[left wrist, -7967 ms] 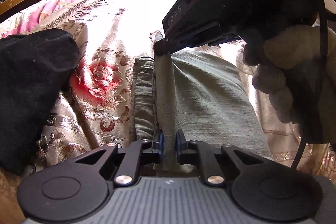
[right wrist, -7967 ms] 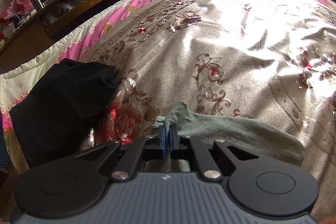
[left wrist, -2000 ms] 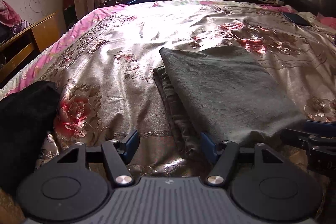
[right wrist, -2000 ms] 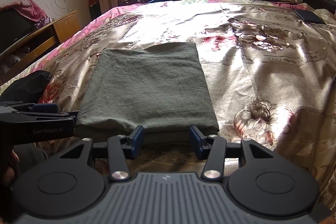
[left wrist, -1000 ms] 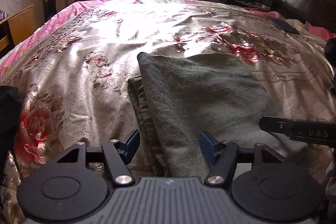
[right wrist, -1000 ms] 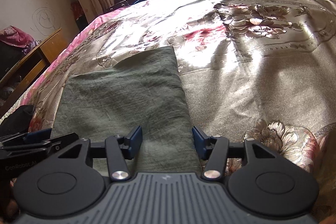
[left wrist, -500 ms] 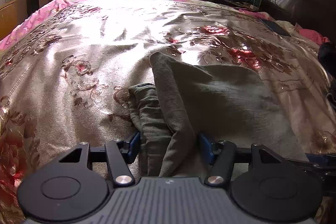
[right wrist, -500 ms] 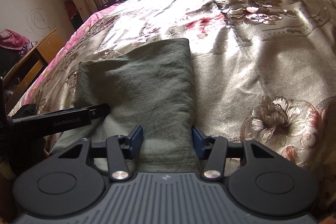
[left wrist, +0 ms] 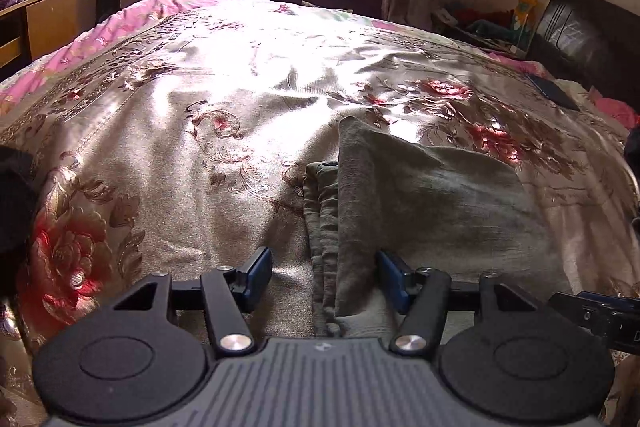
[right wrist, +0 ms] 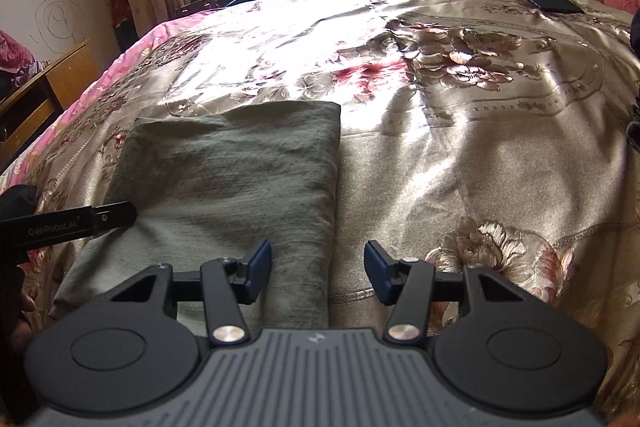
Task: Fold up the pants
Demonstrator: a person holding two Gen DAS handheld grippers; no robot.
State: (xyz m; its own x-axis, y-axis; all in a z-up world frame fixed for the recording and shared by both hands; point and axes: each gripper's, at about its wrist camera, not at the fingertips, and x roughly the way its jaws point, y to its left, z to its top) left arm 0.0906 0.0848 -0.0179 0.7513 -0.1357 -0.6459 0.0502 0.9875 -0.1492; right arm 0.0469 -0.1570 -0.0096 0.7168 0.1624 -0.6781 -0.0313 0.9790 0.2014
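Note:
Grey-green folded pants lie in a flat rectangle on the floral bedspread. My left gripper hovers low at the near left corner. Its jaws are opening, and the layered left edge of the pants lies between them untouched by the pads. The right wrist view shows the pants left of centre. My right gripper is over their near right edge, its jaws also opening, with that edge between them and not pressed. The left gripper's finger reaches in over the pants' left side.
A black garment lies on the bed at the far left. A wooden desk stands beyond the left bed edge. A dark headboard and a flat dark object are at the right. Curtains and a window are behind.
The pants' left edge, bunched up between the left jaws half a second ago, now lies flatter. The left gripper has slid sideways along the near edge. The right gripper has tilted a little.

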